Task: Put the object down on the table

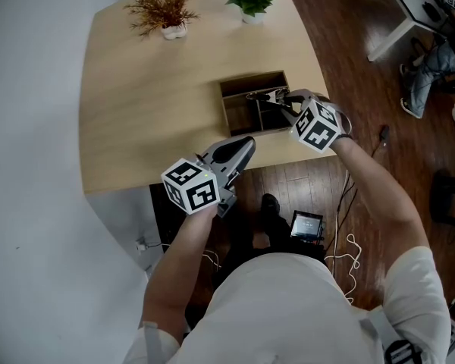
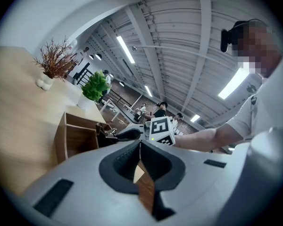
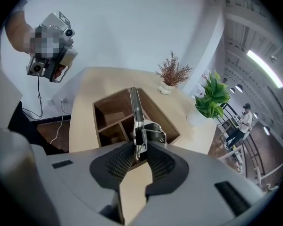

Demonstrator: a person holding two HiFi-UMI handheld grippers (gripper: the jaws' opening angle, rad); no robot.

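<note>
Over at the near edge of the table, the right gripper (image 3: pixel 140 155) has its dark ribbed jaws pinched tight on the end of a slim metal hand tool (image 3: pixel 137 119) with a coil spring and a long dark shaft. From where I stand, the tool sticks straight out ahead of the jaws. Its long axis runs away from the person and across the divider of an open brown wooden box (image 3: pixel 106 102) with compartments. So it hangs above the box, not above bare top; whether its far tip touches the wood I can't tell.

The pale wooden tabletop (image 1: pixel 152 105) lies free to the person's left of the box and beyond it. I'd reckon the setting-down means carrying the tool leftward or farther out, clear of the box walls, then lowering it flat along its length.

The left gripper (image 1: pixel 245 144) sits at the table's front edge near the box, jaws closed together with nothing between them. It has no part in the hold.
</note>
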